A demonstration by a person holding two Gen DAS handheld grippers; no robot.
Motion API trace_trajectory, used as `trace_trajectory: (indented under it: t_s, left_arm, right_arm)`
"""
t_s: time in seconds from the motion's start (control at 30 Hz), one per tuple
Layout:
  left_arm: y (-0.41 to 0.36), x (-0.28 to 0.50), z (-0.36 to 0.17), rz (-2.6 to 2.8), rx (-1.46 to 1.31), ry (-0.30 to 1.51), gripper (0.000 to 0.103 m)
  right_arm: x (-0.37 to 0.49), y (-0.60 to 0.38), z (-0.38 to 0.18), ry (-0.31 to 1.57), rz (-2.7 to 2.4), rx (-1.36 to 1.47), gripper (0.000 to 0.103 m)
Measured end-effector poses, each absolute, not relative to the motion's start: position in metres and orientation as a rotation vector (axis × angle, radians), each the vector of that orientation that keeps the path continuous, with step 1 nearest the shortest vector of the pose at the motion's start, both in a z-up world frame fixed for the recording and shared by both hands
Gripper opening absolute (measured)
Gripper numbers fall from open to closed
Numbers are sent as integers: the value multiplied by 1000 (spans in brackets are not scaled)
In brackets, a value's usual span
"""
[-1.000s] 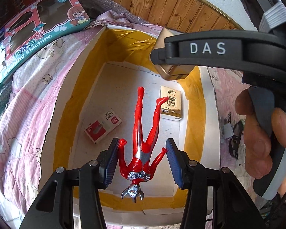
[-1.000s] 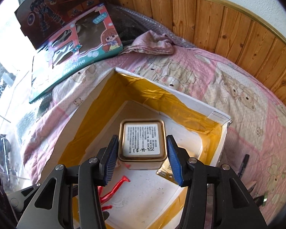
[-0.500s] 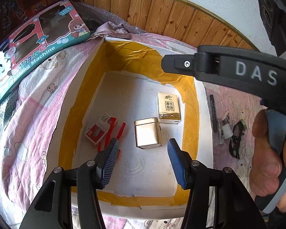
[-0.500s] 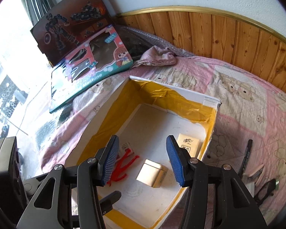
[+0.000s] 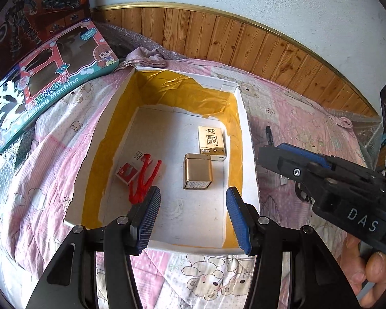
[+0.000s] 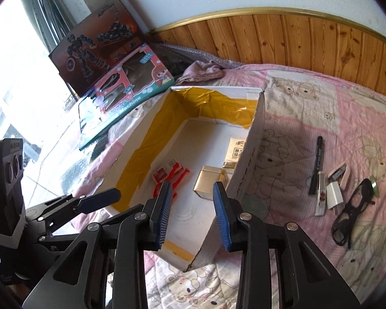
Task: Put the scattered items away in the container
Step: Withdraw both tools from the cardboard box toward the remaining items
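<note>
Inside the yellow-lined box (image 5: pixel 247 139) lay gold tin (image 5: pixel 196 171), red figure (image 5: pixel 144 180), tissue pack (image 5: pixel 211 139); left gripper (image 5: pixel 191 215) and right gripper (image 6: pixel 192 209) fingers were spread, empty.

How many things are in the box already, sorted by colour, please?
Red: 2, the toy figure and the small packet under it.
Gold: 1, the tin.
Tan: 1, the tissue pack.
Total: 4 inside the box.
</note>
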State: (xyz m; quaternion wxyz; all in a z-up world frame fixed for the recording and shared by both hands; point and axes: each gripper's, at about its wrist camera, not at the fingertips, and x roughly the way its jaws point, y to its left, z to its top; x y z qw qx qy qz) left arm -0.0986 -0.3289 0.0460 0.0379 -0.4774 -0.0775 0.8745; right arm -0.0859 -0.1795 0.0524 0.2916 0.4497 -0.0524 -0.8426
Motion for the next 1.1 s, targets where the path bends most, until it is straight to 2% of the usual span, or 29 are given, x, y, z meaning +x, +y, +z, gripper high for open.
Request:
trace_trajectory:
  t_s: [0.5,1.1]
  left_arm:
    - [-273,-51,62,2610,-1353,-152,55]
    - [-171,-61,52,2455,-1340,-15,55]
  right_arm:
    - [-28,-104,36,-344,-2313,1223,35]
    - [-14,4,-2,-560,-2439,1324,36]
